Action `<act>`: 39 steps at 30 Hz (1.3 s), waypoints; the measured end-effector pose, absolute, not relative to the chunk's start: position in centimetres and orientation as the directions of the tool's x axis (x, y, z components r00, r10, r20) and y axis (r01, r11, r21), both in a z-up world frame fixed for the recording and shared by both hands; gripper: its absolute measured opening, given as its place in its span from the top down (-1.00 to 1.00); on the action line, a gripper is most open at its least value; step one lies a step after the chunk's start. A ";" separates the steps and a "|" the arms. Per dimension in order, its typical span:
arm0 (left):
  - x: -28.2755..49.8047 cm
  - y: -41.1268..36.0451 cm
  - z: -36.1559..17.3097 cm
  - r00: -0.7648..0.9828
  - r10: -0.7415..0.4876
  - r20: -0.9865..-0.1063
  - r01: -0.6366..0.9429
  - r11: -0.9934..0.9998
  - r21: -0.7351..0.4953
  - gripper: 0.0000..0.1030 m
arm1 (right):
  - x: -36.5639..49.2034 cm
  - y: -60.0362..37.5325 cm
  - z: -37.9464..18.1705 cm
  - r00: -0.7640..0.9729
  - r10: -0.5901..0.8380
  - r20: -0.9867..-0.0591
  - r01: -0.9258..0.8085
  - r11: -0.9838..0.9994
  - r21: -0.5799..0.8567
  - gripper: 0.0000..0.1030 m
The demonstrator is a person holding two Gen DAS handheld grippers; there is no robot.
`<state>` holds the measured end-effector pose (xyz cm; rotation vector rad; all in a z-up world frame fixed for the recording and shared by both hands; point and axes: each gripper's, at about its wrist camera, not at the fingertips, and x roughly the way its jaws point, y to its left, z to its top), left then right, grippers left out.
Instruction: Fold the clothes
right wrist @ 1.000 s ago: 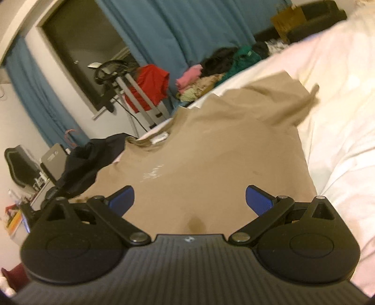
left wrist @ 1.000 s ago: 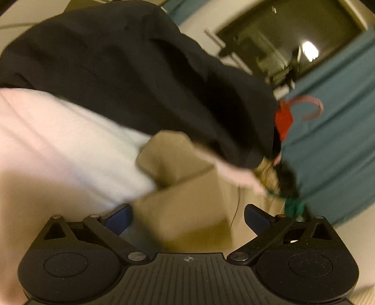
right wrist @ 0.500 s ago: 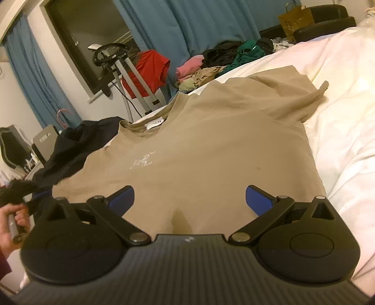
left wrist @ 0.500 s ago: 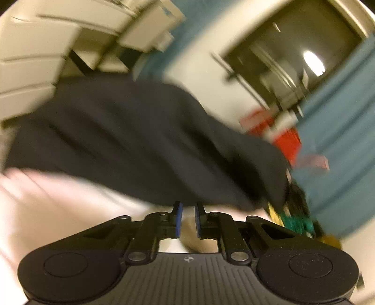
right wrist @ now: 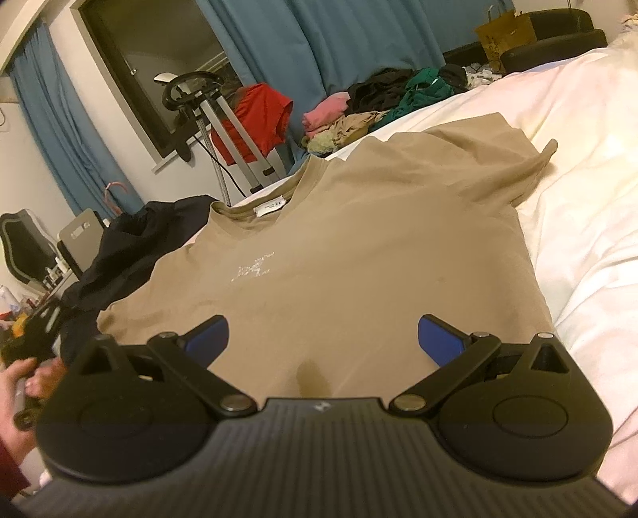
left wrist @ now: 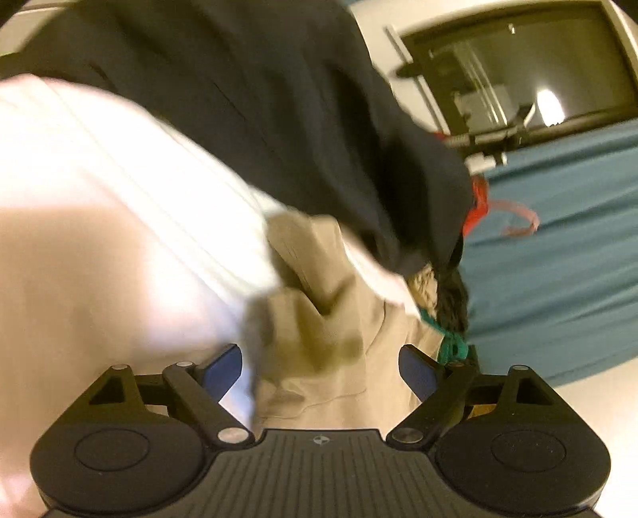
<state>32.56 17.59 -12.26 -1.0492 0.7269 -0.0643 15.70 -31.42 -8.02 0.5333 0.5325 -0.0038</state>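
A tan T-shirt lies spread face up on the white bed, collar and white neck label toward the window side, one sleeve reaching out on the far right. The right gripper hangs over the shirt's lower part with its blue pads wide apart, nothing between them. The left gripper is opening; a bunched fold of the tan shirt sits in the gap, and the pads are not pressing on it. A dark garment lies crumpled just beside the shirt's left shoulder and, in the left wrist view, fills the top of the picture, blurred. A brown paper bag stands far back by a black seat; what is in it cannot be seen. A loose heap of clothes, pink, green and black, sits beyond the bed by the blue curtain. A red garment hangs on a metal stand. At the lower left edge a hand is cut off by the frame, and what it grips is hard to make out.
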 end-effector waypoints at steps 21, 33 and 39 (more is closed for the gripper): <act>33.2 -7.3 1.3 0.899 0.069 -0.432 -0.025 0.994 0.108 0.80 | 13.7 -35.2 -7.6 0.840 0.011 -0.542 0.328 0.786 0.524 -1.00; 32.6 -28.5 -7.6 0.765 -0.137 -0.629 0.284 0.948 0.140 -0.01 | 12.0 -37.1 -8.2 0.851 -0.138 -0.507 0.405 0.787 0.466 -1.00; 26.1 -23.7 -6.3 0.740 -0.261 -0.619 0.371 0.927 0.053 -0.31 | 12.2 -37.2 -7.9 0.883 -0.103 -0.458 0.354 0.786 0.506 -1.00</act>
